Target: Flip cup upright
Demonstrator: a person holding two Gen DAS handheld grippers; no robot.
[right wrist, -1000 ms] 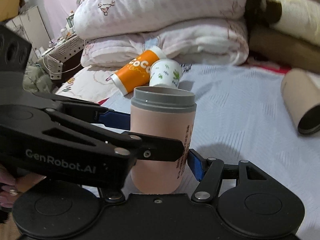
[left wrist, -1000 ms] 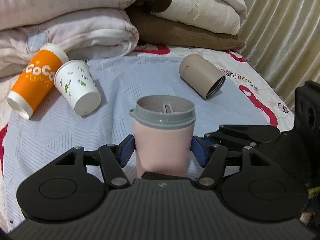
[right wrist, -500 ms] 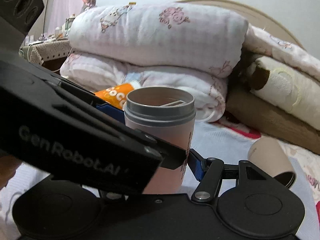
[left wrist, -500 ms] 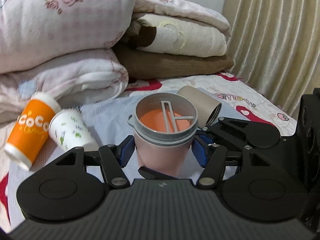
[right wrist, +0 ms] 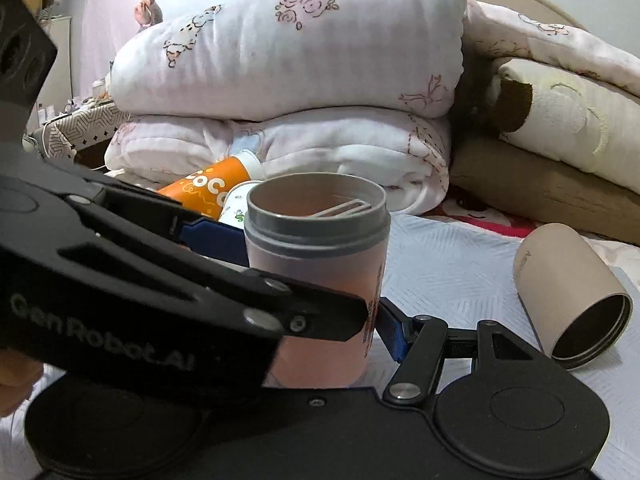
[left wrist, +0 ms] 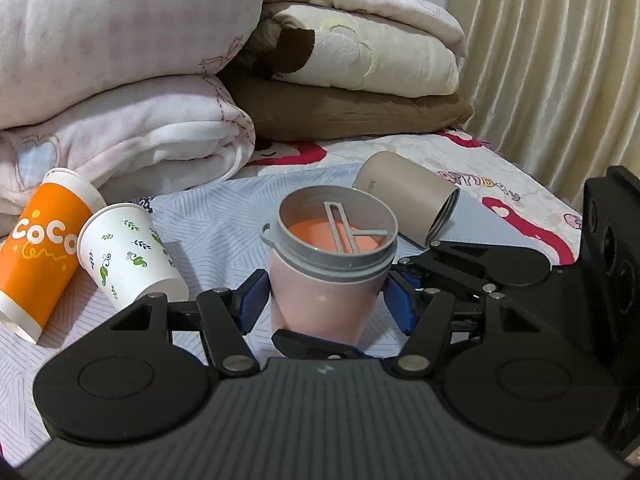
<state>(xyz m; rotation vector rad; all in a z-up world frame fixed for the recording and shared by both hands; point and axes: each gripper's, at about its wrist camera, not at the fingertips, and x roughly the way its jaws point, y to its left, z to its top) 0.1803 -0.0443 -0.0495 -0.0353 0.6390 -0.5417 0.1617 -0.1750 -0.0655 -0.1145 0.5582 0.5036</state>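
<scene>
Pink cup (left wrist: 320, 304) upright between blue pads of left hand-held gripper (left wrist: 324, 296), apparently clasped; right hand-held gripper (right wrist: 372, 320) spread beside it. Risk: toppling on soft bed (left wrist: 216, 232) once released.

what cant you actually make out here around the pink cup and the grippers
- Base of the pink cup with grey rim: hidden by gripper bodies in both views, so whether it rests on the bed is unclear.
- Right gripper: its left finger is covered by the left gripper; grip uncertain.
- White leaf-print paper cup: mostly hidden in the right wrist view.
- Print on the pink cup: too blurred.
</scene>
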